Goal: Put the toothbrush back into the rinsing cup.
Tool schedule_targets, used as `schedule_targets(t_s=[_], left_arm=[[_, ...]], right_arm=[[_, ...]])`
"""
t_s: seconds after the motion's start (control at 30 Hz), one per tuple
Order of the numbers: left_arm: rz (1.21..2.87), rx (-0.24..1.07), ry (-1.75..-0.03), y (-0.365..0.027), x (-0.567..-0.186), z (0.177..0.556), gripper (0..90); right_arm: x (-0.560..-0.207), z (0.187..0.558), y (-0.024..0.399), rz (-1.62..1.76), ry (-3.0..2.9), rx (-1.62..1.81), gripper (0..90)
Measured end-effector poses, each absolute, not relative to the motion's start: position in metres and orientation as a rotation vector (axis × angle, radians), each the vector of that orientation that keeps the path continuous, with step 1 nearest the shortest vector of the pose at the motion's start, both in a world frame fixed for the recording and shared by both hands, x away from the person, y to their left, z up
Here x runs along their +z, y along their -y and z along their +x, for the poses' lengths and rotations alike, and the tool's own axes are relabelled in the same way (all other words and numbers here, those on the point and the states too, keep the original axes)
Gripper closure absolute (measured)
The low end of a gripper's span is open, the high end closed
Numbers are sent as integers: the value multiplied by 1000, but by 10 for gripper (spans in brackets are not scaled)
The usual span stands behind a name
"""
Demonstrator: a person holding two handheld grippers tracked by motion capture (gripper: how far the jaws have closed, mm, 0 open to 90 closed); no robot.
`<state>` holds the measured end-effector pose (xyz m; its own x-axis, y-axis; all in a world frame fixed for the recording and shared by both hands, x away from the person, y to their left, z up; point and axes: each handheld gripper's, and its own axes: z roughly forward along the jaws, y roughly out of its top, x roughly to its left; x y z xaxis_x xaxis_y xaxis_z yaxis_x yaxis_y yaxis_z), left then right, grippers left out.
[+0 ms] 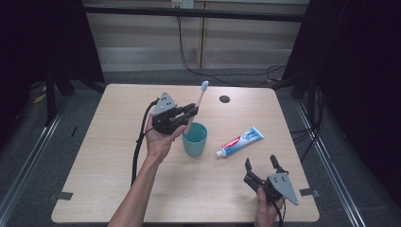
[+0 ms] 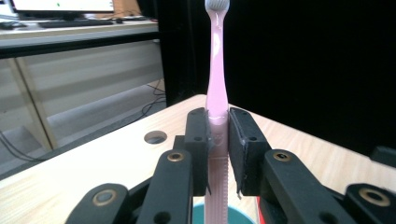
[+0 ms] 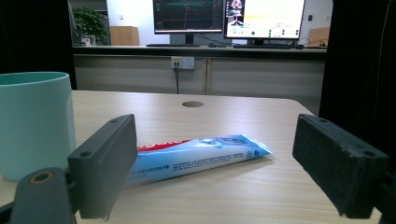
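Gripping the pink toothbrush (image 2: pixel 217 88) upright w/ left gripper (image 1: pixel 189 113), jaws clamped on its handle, bristles up, so it's dropping handle-first into the cup (image 1: pixel 195 139) below. I'm keeping right gripper (image 1: pixel 260 165) wide open, empty, facing the toothpaste (image 3: pixel 196 156).

Toothbrush (image 2: pixel 217 84) head: cut off by the top edge in the left gripper view.
Toothbrush lower end: hidden behind the jaws, over the cup (image 2: pixel 243 215).
Toothpaste tube (image 3: pixel 196 156) cap end: hidden behind the right gripper's (image 3: pixel 229 163) near jaw.
Tube lettering: too small to read.
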<state>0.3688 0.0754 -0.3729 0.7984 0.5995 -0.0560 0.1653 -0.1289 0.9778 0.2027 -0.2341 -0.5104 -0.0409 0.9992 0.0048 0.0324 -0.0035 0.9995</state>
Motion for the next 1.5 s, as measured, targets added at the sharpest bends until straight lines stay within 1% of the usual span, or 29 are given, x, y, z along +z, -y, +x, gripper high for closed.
schedule_targets(t_s=[0.1,0.27,0.5,0.6,0.83,1.1,1.17,1.27,1.43,1.5], left_arm=[[1662,370,-649,-76,-378,376,786],[1683,380,-639,-73,-388,376,786],[1666,305,-635,-82,-402,375,785],[1674,301,-640,-84,-405,375,785],[1685,243,-650,-88,-414,374,785],[1726,247,-648,-91,-423,371,784],[1721,226,-658,-93,-427,371,784],[1766,252,-642,-91,-429,369,783],[1744,207,-655,-92,-431,369,783],[1752,211,-652,-93,-431,367,766]], right_arm=[[-510,203,234,1219,-1257,1229,131],[-510,203,234,1214,-1263,1232,132],[-510,203,235,1215,-1260,1233,131],[-510,203,235,1218,-1262,1231,131],[-510,203,235,1217,-1259,1231,131],[-510,203,235,1219,-1256,1232,131],[-510,203,235,1218,-1256,1231,131],[-510,203,235,1219,-1257,1231,131],[-510,203,235,1220,-1254,1229,131],[-510,203,234,1219,-1256,1228,131]])
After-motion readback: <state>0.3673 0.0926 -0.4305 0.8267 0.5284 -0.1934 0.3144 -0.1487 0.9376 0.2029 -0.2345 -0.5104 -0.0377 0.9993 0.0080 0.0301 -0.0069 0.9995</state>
